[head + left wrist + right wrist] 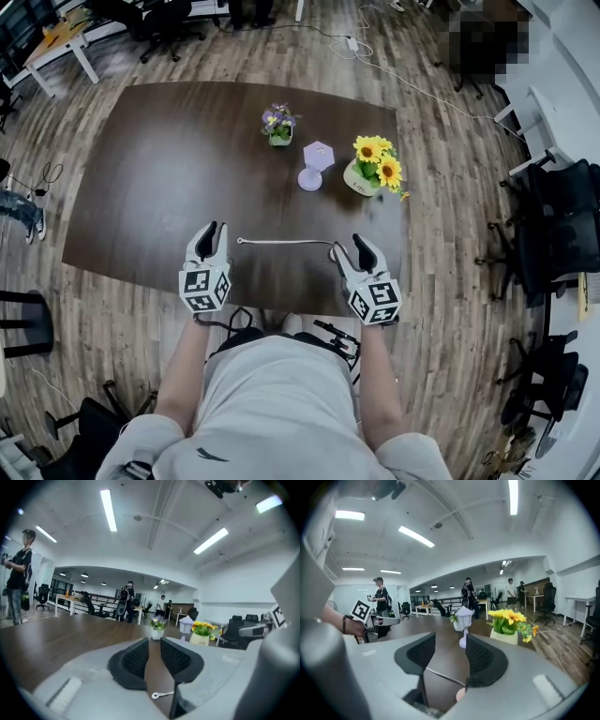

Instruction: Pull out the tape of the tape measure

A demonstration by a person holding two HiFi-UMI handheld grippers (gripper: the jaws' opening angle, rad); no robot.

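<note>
Left gripper [213,232] barely parted, right gripper [349,248] wider, both empty — the tape [281,242] already lies drawn across the table [141,169] — seemingly done.

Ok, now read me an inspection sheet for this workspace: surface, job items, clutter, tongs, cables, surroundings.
Surface: dark brown table, on a wood-plank floor.
Job's things: tape lying flat on the table between the two grippers, its hook end by the left one; the case cannot be made out.
Clutter: purple flower pot, lilac lantern ornament, sunflower pot.
Grippers: left tongs apart, nothing between them; right tongs apart, with the tape passing below their gap, not clamped.
Cables: white cable on the floor beyond the table; dark leads at the person's waist.
Surroundings: office chairs, a desk, people standing far off.
</note>
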